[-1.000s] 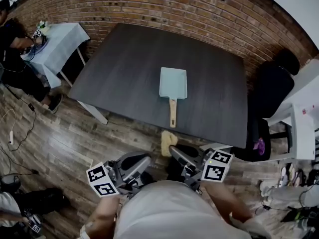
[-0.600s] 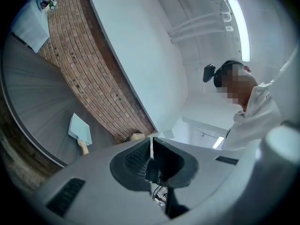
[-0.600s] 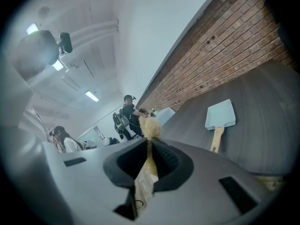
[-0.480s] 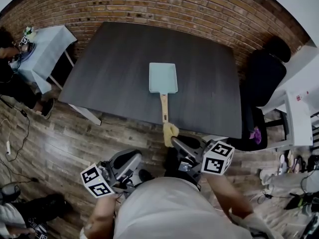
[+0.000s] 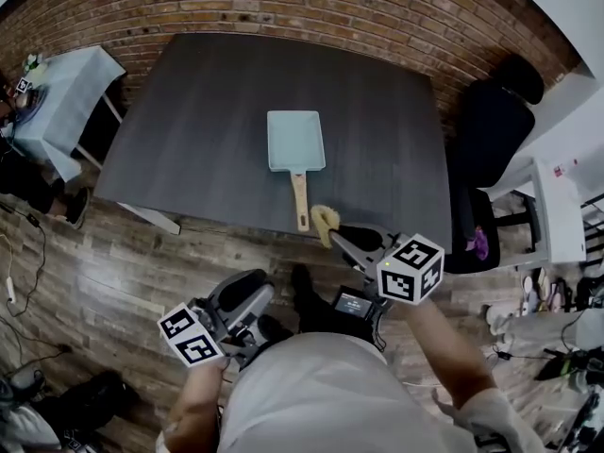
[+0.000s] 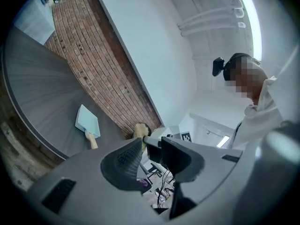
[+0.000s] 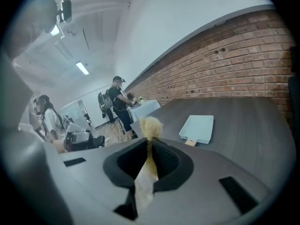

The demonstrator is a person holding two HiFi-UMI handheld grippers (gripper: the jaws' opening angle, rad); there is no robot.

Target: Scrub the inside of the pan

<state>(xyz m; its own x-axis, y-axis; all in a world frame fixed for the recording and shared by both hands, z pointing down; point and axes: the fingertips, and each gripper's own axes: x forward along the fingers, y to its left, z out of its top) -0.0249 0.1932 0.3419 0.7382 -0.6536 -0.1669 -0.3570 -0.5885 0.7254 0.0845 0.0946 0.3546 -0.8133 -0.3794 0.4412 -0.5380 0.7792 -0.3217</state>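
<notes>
pan (image 5: 295, 141) loose mid-table (image 5: 189, 111); right gripper (image 5: 336, 234) pinches yellow scrubber (image 5: 325, 221), left gripper (image 5: 247, 293) opening, empty, well apart from the handle (image 5: 300, 201): unbraced pan likely skids under scrubbing.

Soft, even light comes from ceiling strip lamps (image 6: 247, 22), one glaring white overhead. The dark table (image 5: 217, 111) carries only faint shadows. Every view bows hard toward black rounded corners, and the closest foreground goes soft.
</notes>
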